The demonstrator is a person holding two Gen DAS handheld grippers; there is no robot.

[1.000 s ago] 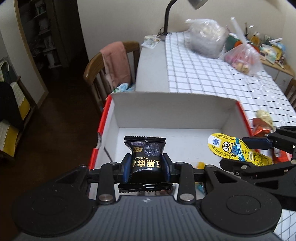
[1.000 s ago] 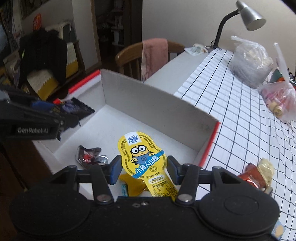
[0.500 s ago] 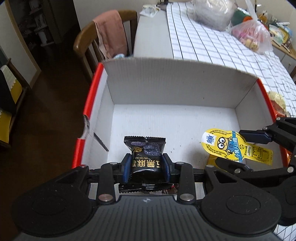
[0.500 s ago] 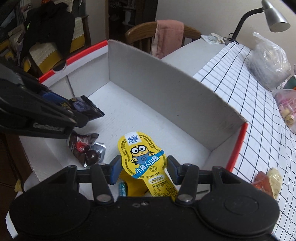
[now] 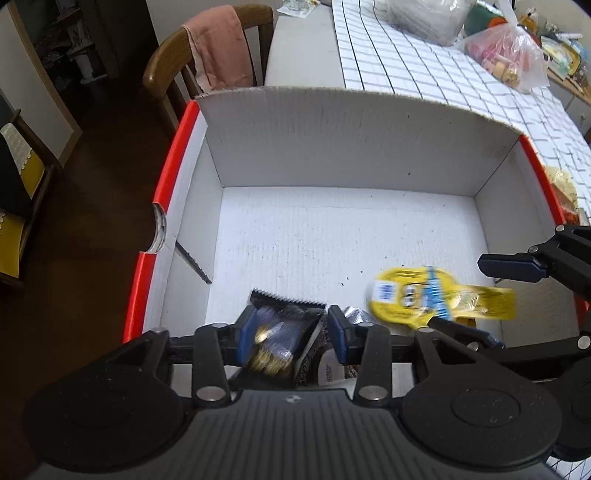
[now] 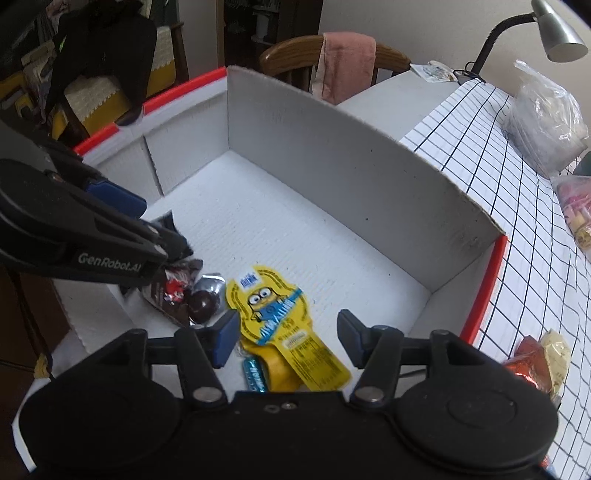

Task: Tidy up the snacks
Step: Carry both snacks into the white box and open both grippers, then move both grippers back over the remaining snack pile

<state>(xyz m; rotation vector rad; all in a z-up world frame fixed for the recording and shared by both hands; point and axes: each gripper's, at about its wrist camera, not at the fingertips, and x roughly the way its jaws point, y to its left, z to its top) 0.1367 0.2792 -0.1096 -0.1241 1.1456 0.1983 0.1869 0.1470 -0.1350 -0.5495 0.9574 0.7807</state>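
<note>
A white cardboard box (image 5: 351, 147) with a red rim lies below both grippers. My left gripper (image 5: 291, 332) is opening; the black snack packet (image 5: 280, 339) is blurred and tilted between the blue pads, loose from the right pad. My right gripper (image 6: 288, 338) is also opening, pads well apart. The yellow cartoon packet (image 6: 280, 321) drops free between them, seen from the left as a yellow blur (image 5: 436, 299). A dark wrapper with a chocolate ball (image 6: 188, 295) and a teal candy (image 6: 255, 373) lie on the box floor (image 6: 295, 236).
A wooden chair with a pink towel (image 5: 218, 48) stands behind the box. On the checked tablecloth (image 6: 517, 206) sit plastic bags (image 6: 546, 122), a desk lamp (image 6: 557, 33) and loose snacks (image 6: 535, 358) just outside the box's right wall.
Both grippers sank lower over the box, then their jaws widened. The black packet and the yellow packet slipped out of the pads and are falling.
</note>
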